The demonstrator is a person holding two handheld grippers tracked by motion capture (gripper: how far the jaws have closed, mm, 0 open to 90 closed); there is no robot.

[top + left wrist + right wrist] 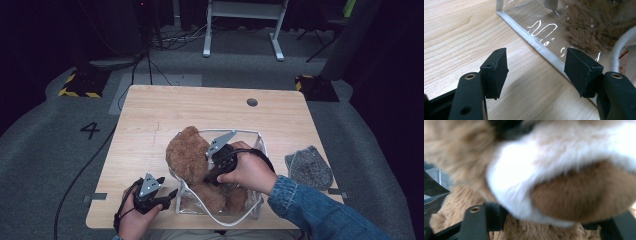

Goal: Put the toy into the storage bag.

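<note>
A clear plastic bag (pixel 250 140) stands on the table (pixel 150 115), toward its 6 o'clock edge. A plush teddy bear (pixel 187 157) sits in the bag, its upper part sticking out over the 9 o'clock rim. A knitted cap (pixel 309 167) lies on the table at 3 o'clock of the bag, apart from it. A round cable hole (pixel 252 102) sits at 12 o'clock, behind the bag.

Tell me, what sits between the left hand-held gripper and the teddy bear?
In the left gripper view, the clear bag's wall and white edge separate the left hand-held gripper from the teddy bear.
</note>
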